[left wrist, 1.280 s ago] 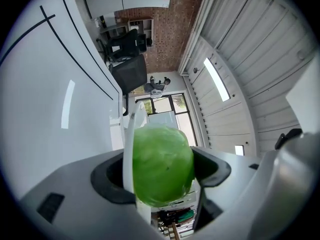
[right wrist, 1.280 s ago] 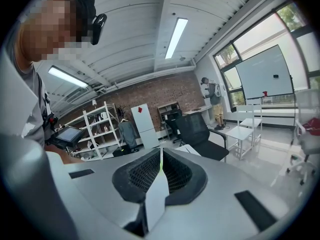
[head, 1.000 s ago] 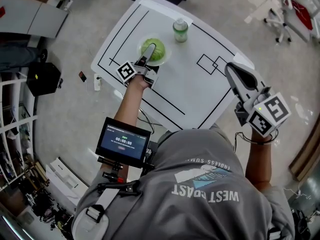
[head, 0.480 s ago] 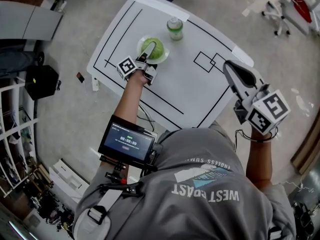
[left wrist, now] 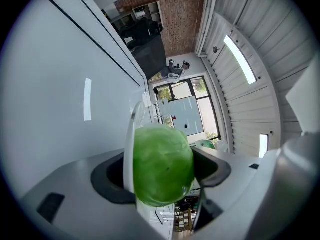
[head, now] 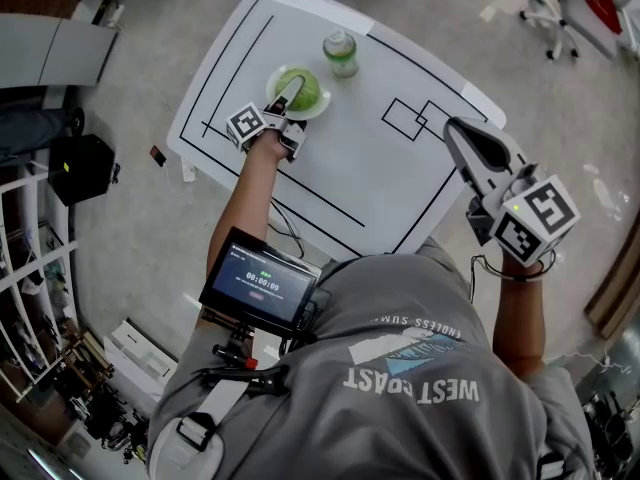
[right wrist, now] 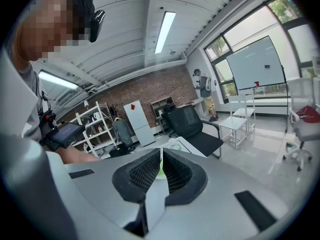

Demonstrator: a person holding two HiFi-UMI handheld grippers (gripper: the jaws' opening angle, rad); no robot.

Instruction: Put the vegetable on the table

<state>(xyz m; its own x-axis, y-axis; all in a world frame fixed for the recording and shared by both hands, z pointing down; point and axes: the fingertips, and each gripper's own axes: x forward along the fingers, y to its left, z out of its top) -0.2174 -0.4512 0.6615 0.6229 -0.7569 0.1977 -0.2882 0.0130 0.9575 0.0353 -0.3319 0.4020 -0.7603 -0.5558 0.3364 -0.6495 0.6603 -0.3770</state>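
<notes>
A round green vegetable [head: 308, 92] lies on a small white plate [head: 273, 80] at the far left of the white table [head: 360, 168]. My left gripper [head: 293, 90] is turned on its side there, one jaw over the vegetable and the other down by the plate's rim. In the left gripper view the vegetable [left wrist: 162, 171] fills the space between the open jaws, and the plate's rim [left wrist: 129, 149] crosses in front of the lower one. My right gripper [head: 462, 140] hovers over the table's near right corner, shut and empty, as the right gripper view [right wrist: 161, 166] confirms.
A clear bottle with a green band [head: 340, 53] stands just beyond the plate. Black lines and a small square outline [head: 405, 118] mark the tabletop. A screen [head: 262, 286] hangs at the person's chest. A black box [head: 82, 168] sits on the floor to the left, a chair [head: 560, 8] at the far right.
My left gripper has come down around the vegetable and then held still. The right gripper has sunk a little. The vegetable and plate have stayed where they were.
</notes>
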